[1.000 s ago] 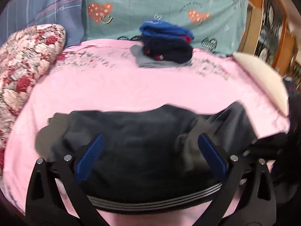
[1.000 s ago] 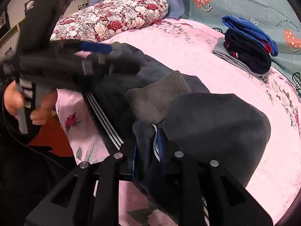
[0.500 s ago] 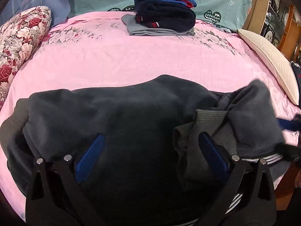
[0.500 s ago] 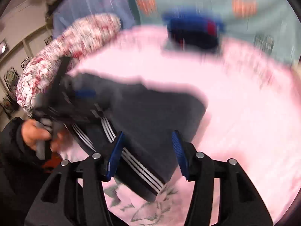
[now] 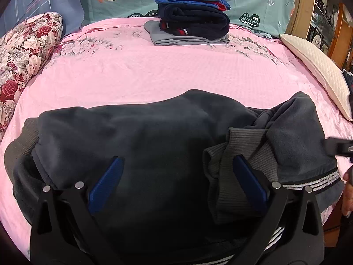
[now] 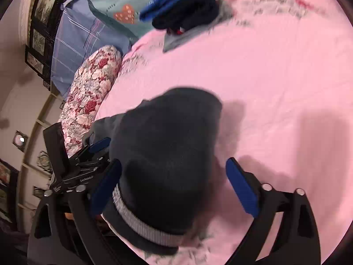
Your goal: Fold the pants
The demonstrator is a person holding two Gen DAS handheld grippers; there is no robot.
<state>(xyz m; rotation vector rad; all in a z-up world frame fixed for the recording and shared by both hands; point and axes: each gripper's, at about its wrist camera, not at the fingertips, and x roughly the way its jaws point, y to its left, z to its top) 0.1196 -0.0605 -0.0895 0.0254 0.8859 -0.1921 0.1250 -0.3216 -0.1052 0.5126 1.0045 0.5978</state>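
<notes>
I'm working in a home bedroom: pink bed [image 5: 176, 70], floral pillow [image 5: 24, 50] at nine o'clock, folded clothes [image 5: 192, 19] at twelve.

**Colours on the Bed**

The pants [image 5: 154, 145] were charcoal, with grey ribbed cuffs and white-striped trim. The bed [image 5: 176, 72] beneath was pink with faded florals. Behind the pants sat a blue, navy and grey folded stack [image 5: 192, 19]; left, a red-rose pillow [image 5: 24, 50].

matt fleecy cloth pants [image 5: 154, 137] with ribbed knit cuff [image 5: 240, 156].
</notes>
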